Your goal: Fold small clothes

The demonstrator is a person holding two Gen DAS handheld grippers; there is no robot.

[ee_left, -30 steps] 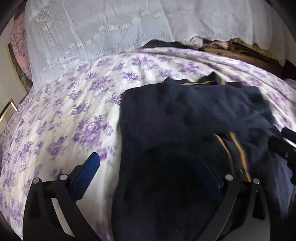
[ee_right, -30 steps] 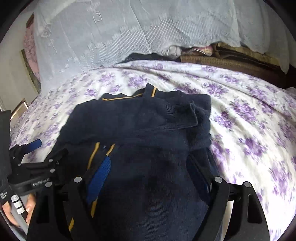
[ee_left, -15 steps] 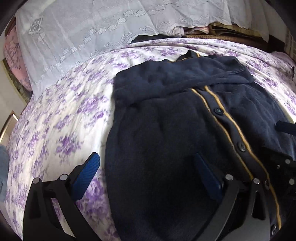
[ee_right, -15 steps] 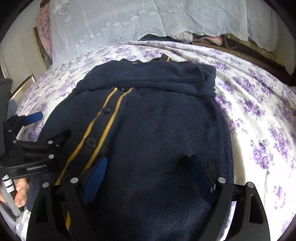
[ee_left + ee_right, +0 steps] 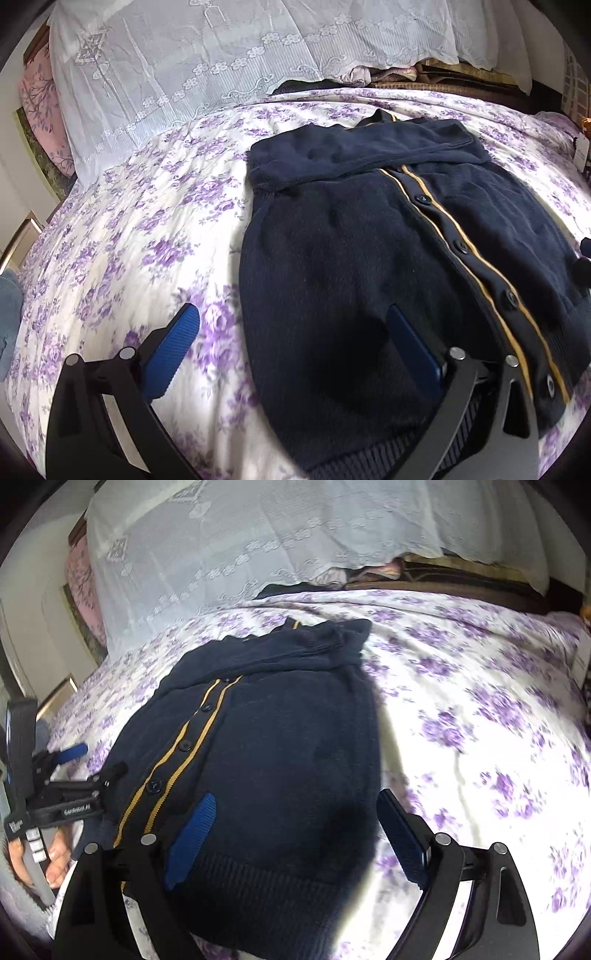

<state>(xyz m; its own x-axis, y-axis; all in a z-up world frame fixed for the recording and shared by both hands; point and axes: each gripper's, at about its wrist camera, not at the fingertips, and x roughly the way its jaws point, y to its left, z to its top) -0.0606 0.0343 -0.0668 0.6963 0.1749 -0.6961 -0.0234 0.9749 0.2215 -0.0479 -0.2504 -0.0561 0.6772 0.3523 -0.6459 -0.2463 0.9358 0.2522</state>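
Note:
A navy knit cardigan [image 5: 351, 266] with yellow placket stripes and dark buttons lies flat on the floral bedsheet, its sleeves folded across the top. It also shows in the right wrist view [image 5: 280, 746]. My left gripper [image 5: 295, 343] is open above the cardigan's lower left edge, holding nothing. My right gripper [image 5: 295, 830] is open above the cardigan's lower right hem, holding nothing. The left gripper shows at the left of the right wrist view [image 5: 70, 775].
The white bedsheet with purple flowers [image 5: 140, 240] covers the bed. A white lace cloth [image 5: 221, 62] hangs over piled textiles at the far side. A pink cushion [image 5: 37, 99] sits far left. A blue-grey cloth [image 5: 7, 306] lies at the left edge.
Both grippers have pulled back toward the near hem. The cardigan's lower half, bunched over a second ago, now lies spread flat with its button placket showing.

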